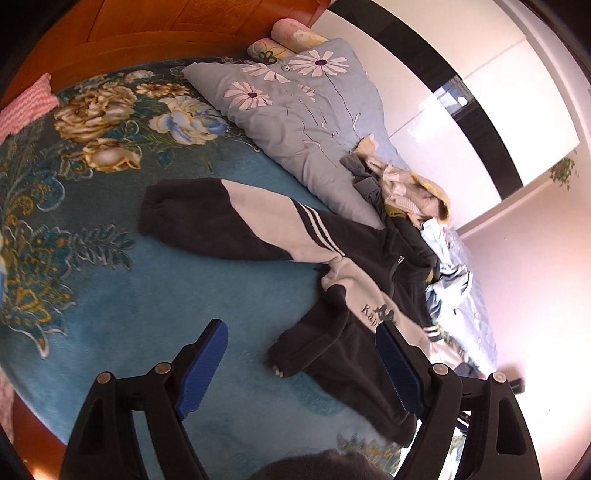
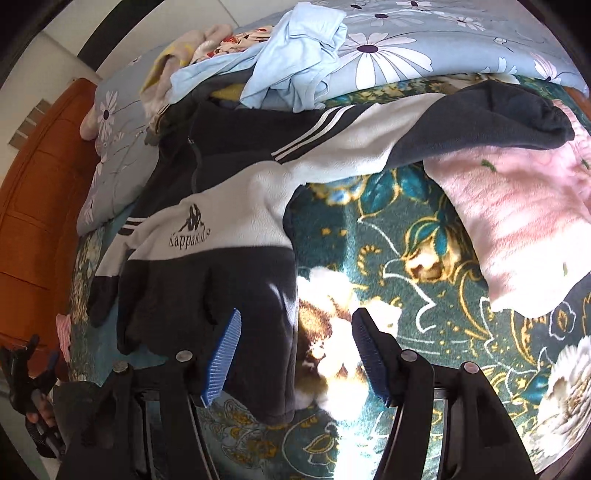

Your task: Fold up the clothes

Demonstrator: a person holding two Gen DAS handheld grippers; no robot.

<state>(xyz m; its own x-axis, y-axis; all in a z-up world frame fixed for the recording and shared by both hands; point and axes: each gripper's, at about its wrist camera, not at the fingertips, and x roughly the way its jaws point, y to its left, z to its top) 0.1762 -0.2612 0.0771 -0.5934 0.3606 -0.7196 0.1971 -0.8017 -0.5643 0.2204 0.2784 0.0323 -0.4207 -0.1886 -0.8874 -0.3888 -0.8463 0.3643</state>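
Note:
A black and grey fleece jacket with white stripes lies spread on the teal floral blanket; one sleeve stretches out to the left. In the right wrist view the jacket shows its logo chest and a sleeve reaching right. My left gripper is open and empty, above the jacket's folded lower sleeve. My right gripper is open and empty, over the jacket's hem edge, which lies between its fingers. The left gripper also shows in the right wrist view at the far left.
A blue daisy-print quilt lies at the bed's far side with a heap of clothes on it. A light blue garment and a pink towel lie nearby. A wooden headboard borders the bed.

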